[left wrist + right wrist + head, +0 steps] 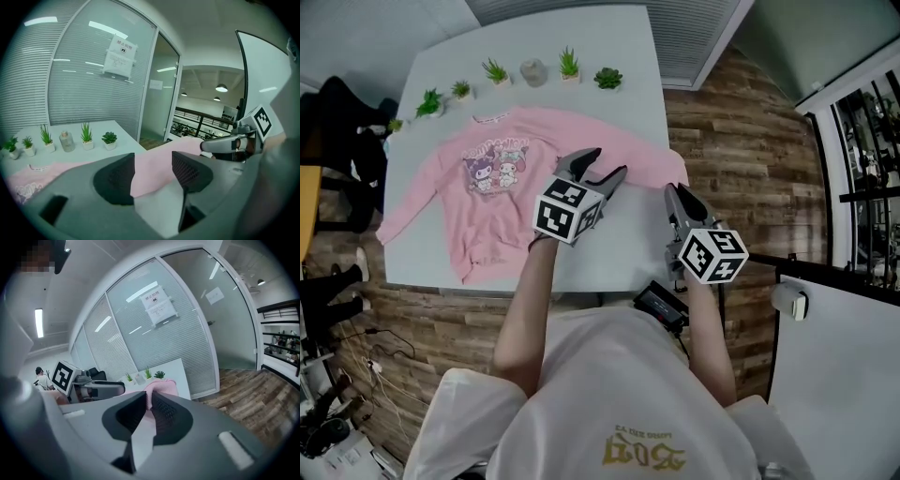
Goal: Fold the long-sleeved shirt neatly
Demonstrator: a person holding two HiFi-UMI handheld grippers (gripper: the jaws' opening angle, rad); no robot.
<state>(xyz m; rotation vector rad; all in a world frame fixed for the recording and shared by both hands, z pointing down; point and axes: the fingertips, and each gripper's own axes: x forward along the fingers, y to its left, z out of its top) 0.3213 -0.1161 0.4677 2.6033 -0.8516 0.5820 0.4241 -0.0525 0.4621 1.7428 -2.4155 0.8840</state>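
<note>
A white surface (628, 56) is standing on a brown wood-plank floor (731, 122), its far end running up to a glass wall with slatted blinds (93, 84). Along that far end a row of small potted plants (569, 64) is sitting with a small bottle (532, 71) between two of them. Beyond an open doorway, ceiling lamps (221, 87) are glowing over a dark railing.

The pink long-sleeved shirt (487, 225) is lying spread out, front up, on the left half of the surface. Its collar is pointing toward the plants, and one sleeve is reaching toward the right edge.

The left gripper (612, 160) is hovering over the shirt's right side. Its fingers (115, 180) are standing well apart with nothing pressed between them.

The right gripper (675, 192) is hanging near the right edge, just beside the sleeve's end. Its fingers (166, 416) are drawn almost together, leaving a thin slit. The pink cuff is showing just past the tips and seems not to be pinched.

A paper notice (120, 57) is hanging on the glass, its print too small to read. The shirt's chest is carrying two cartoon figures (497, 169) under lettering that is not coming through legibly. Gold print on the person's white top (645, 457) is blurring out too.
</note>
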